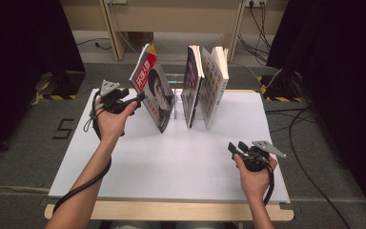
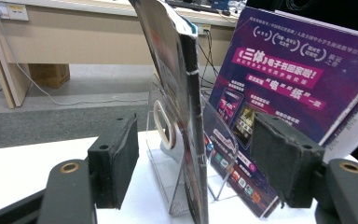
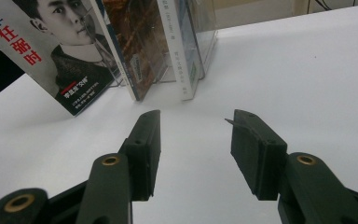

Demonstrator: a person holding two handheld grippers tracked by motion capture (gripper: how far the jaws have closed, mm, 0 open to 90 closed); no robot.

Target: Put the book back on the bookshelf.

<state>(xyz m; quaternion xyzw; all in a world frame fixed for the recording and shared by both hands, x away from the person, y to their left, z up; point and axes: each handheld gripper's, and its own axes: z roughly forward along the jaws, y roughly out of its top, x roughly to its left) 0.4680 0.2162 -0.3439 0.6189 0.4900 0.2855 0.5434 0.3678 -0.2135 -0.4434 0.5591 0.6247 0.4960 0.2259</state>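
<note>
From the high view, my left gripper [image 1: 134,99] sits at the edge of the leaning portrait book [image 1: 153,93] in the clear stand [image 1: 177,101]; my left wrist is bent inward.

In the left gripper view, the jaws stand wide, astride the book's edge [image 2: 179,93], pads not touching. A skewed squeeze could tip it onto the purple book [image 2: 284,88].

In the right gripper view, my right gripper [image 3: 193,140] hovers wide open and empty over the table [image 3: 307,70].
</note>
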